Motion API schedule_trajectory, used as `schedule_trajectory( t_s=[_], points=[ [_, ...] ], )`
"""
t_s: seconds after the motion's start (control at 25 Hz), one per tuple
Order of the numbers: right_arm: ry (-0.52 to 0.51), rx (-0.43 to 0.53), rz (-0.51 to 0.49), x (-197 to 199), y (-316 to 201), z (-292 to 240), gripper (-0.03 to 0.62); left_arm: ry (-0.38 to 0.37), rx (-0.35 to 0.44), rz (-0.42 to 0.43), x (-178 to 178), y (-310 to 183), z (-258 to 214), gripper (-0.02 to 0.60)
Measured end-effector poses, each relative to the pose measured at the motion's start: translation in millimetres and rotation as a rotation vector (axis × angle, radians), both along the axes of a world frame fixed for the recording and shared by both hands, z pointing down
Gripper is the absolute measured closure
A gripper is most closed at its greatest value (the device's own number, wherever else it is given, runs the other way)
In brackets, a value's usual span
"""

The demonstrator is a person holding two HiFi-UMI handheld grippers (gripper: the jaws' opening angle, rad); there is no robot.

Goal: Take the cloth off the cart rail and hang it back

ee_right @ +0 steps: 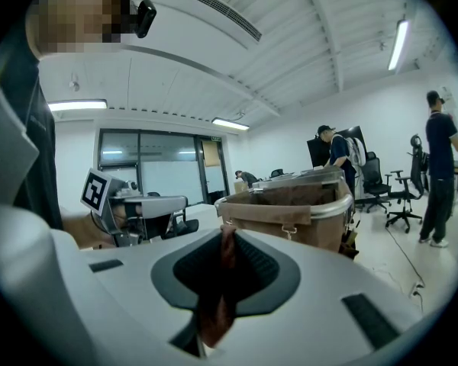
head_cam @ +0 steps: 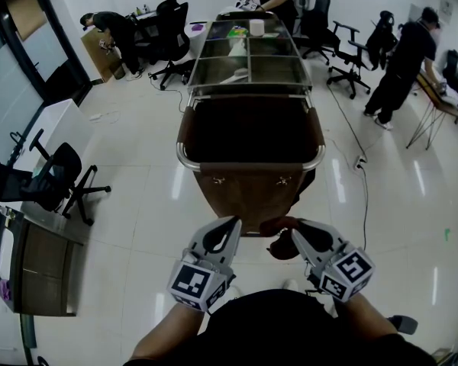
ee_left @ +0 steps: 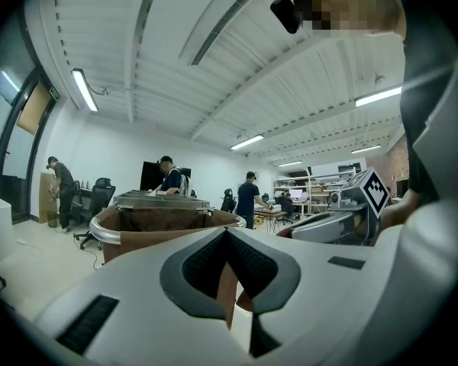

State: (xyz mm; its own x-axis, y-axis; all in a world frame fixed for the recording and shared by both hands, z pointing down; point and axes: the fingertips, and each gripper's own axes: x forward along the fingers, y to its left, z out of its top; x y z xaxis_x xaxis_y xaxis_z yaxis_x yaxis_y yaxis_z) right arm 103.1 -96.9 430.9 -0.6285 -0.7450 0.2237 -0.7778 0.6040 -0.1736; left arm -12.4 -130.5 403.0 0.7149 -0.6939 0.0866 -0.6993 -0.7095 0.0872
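Brown cloth [head_cam: 281,226] clamped in left gripper [head_cam: 235,221] and right gripper [head_cam: 296,228], near the cart rail [head_cam: 184,159].

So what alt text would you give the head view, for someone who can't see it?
From above, the left gripper and right gripper hold a brown cloth between them, in front of a cart with a metal rail and brown bag. Around them, office chairs and people stand on a white floor.

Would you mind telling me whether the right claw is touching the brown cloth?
Touching. The right gripper view shows the cloth pinched between the closed jaws of the right claw, with both pads pressing on it.
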Motion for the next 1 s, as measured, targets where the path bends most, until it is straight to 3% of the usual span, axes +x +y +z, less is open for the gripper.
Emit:
schedule_trajectory(
  t_s=[0.32,0.64,1.0],
  points=[
    [0.0,0.021,-0.007,0.8,-2.4,-14.4,0.531,-0.006,0.001,-0.006,-3.9,-1.7,0.2,0.581],
    [0.0,0.15,-0.02,-7.3,-29.9,-81.3,0.531,0.001,-0.001,-0.02,-13.5,1.3,-0.7,0.581],
    [0.019,0.272,0.036,-19.0,-88.0,-142.9,0.531,0.007,-0.009,-0.057,-32.3,2.3,9.2,0.581]
  ],
)
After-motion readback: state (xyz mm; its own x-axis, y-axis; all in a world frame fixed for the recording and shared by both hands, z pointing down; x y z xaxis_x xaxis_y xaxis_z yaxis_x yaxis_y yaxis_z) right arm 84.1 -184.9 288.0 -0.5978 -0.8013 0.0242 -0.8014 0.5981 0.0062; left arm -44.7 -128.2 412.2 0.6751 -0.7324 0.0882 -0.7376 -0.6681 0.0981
